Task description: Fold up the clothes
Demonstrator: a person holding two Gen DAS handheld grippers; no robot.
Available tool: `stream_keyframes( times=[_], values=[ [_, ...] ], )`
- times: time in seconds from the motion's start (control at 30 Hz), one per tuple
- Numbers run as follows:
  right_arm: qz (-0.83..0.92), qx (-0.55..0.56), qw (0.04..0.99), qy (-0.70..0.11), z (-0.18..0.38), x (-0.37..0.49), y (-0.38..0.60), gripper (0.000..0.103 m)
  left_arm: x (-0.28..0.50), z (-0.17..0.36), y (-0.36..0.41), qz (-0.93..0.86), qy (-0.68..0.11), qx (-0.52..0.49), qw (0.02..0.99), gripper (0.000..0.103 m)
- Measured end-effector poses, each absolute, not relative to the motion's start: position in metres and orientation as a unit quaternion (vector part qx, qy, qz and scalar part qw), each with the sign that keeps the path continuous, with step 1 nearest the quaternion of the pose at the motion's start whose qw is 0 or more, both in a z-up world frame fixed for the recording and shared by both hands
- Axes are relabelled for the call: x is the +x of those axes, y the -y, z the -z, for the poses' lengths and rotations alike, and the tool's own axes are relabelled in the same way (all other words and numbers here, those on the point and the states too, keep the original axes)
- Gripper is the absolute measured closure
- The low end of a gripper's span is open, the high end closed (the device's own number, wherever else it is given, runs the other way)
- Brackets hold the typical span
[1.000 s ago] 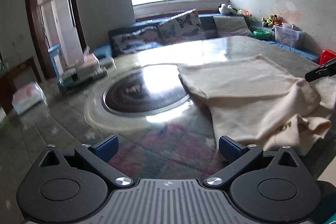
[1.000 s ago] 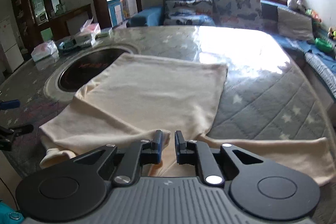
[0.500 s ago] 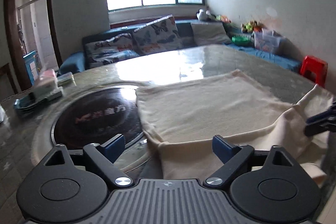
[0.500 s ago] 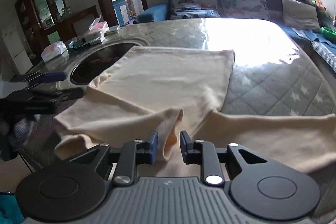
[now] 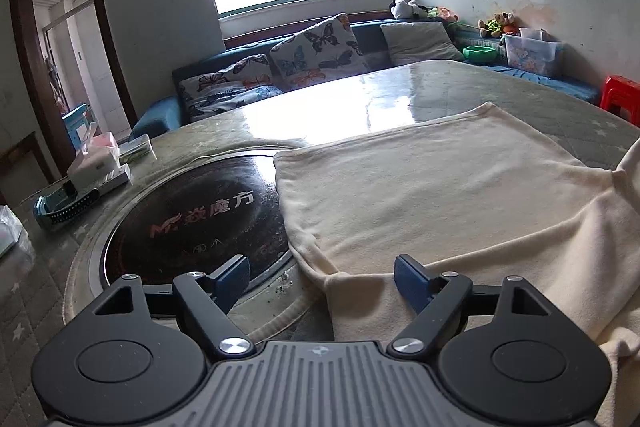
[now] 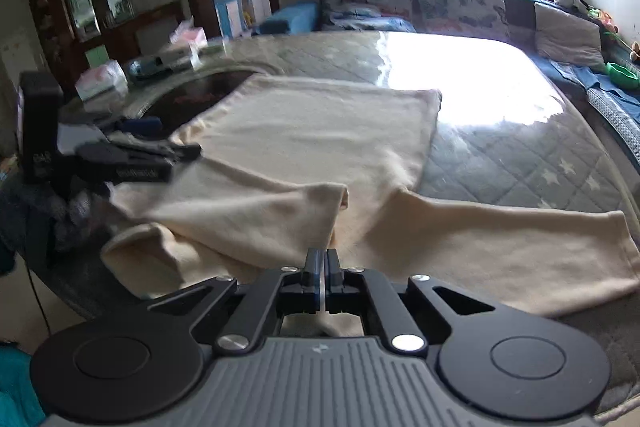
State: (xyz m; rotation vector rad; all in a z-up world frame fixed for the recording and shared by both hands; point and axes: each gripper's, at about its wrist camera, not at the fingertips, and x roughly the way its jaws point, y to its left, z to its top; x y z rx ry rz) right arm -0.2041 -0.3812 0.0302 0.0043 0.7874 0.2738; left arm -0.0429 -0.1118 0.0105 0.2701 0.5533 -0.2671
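Right claw (image 6: pixel 321 263) pinches the cream garment (image 6: pixel 304 147) (near edge).

Cream long-sleeved garment (image 5: pixel 460 195), soft and fleecy, lying mostly flat on a round table, body spreading toward 12 o'clock in the right wrist view. Far hem lying straight and smooth. One sleeve (image 6: pixel 500 251) stretching out flat toward 3 o'clock along the near table edge. Other sleeve (image 6: pixel 256 219) folding across the near body, cuff pointing toward 1 o'clock. Rumpling and bunching at 9 o'clock, fabric overhanging the table edge there.
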Motion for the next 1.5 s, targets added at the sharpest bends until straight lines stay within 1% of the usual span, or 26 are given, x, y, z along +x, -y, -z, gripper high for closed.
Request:
stream_keyframes(
  times=[0.17, 0.23, 0.33, 0.4, 0.43, 0.5, 0.83, 0.9, 1.07, 1.23, 1.37, 1.5],
  values=[
    [-0.136, -0.002, 0.928, -0.348, -0.042, -0.206, 0.377, 0.095, -0.044, -0.014, 0.113, 0.125, -0.268, 0.133, 0.946, 0.020],
    [-0.151, -0.009, 0.928, -0.342, -0.042, -0.203, 0.370, 0.090, -0.047, -0.016, 0.115, 0.124, -0.263, 0.133, 0.947, 0.020],
    [-0.184, -0.026, 0.922, -0.340, -0.036, -0.192, 0.352, 0.088, -0.048, -0.018, 0.115, 0.127, -0.260, 0.135, 0.948, 0.020],
    [-0.204, -0.031, 0.915, -0.347, -0.030, -0.184, 0.343, 0.085, -0.047, -0.017, 0.115, 0.128, -0.262, 0.141, 0.946, 0.020],
    [-0.209, -0.036, 0.912, -0.352, -0.026, -0.180, 0.339, 0.080, -0.045, -0.016, 0.115, 0.126, -0.263, 0.144, 0.946, 0.020],
    [-0.217, -0.045, 0.906, -0.361, -0.017, -0.174, 0.332, 0.077, -0.042, -0.013, 0.114, 0.121, -0.266, 0.151, 0.944, 0.019],
    [-0.205, -0.058, 0.894, -0.393, -0.017, -0.192, 0.348, 0.077, -0.032, -0.007, 0.110, 0.099, -0.276, 0.148, 0.945, 0.019],
    [-0.204, -0.065, 0.897, -0.388, -0.021, -0.192, 0.346, 0.077, -0.032, -0.006, 0.111, 0.096, -0.274, 0.151, 0.945, 0.019],
    [-0.210, -0.033, 0.912, -0.352, -0.030, -0.172, 0.339, 0.077, -0.032, -0.006, 0.113, 0.093, -0.274, 0.155, 0.945, 0.019],
    [-0.206, -0.059, 0.908, -0.360, -0.012, -0.164, 0.330, 0.077, -0.031, -0.005, 0.112, 0.092, -0.275, 0.153, 0.945, 0.019],
    [-0.198, -0.080, 0.907, -0.362, -0.013, -0.179, 0.337, 0.077, -0.030, -0.005, 0.112, 0.091, -0.275, 0.151, 0.945, 0.018],
    [-0.179, -0.034, 0.920, -0.348, -0.027, -0.194, 0.362, 0.077, -0.029, -0.007, 0.111, 0.091, -0.279, 0.144, 0.945, 0.017]
  ],
)
